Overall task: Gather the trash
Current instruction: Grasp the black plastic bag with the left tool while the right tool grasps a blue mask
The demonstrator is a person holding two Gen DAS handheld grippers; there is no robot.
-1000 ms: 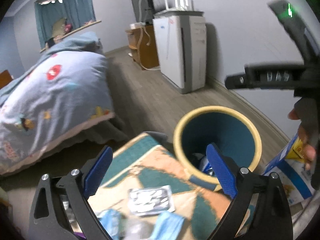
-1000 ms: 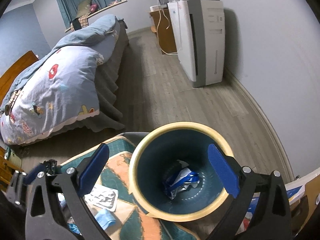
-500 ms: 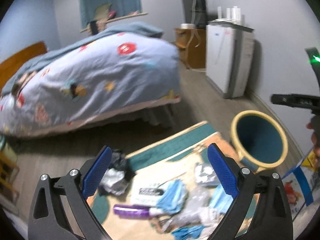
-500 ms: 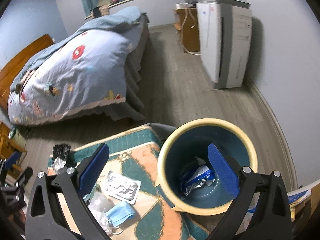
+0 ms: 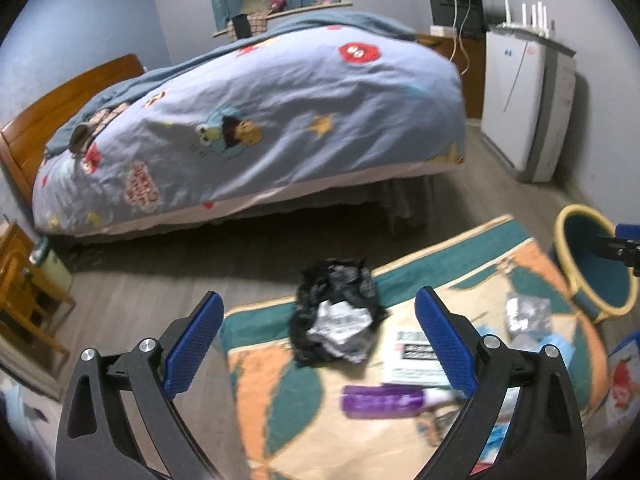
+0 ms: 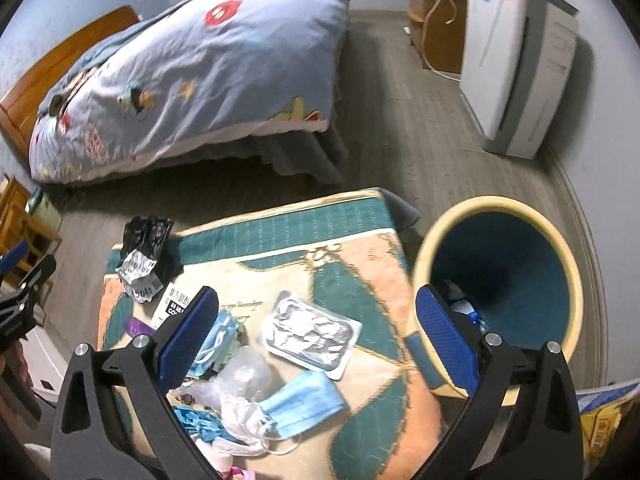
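A bed [image 5: 248, 120] under a blue cartoon quilt fills the upper half of both views. Below it a patterned rug [image 6: 360, 248] carries the trash, and a blue bin [image 6: 500, 280] with a cream rim stands at the rug's right edge. The left gripper [image 5: 318, 344] gapes empty over a crumpled black bag [image 5: 336, 320] at centre frame. The right gripper [image 6: 316, 332], equally wide and empty, hangs above a foil packet [image 6: 310, 334] and a blue face mask [image 6: 304, 404] lower down.

Rug [image 6: 360, 272] teal, orange & cream w/ teal striped border, bin [image 6: 496, 280] cream rim, teal inside, bag [image 5: 336, 292] black, mask [image 6: 304, 400] light blue, tube [image 5: 384, 400] purple, duvet [image 5: 260, 112] pale blue w/ cartoon prints, upper frame, gripper pads [image 5: 196, 340] blue.
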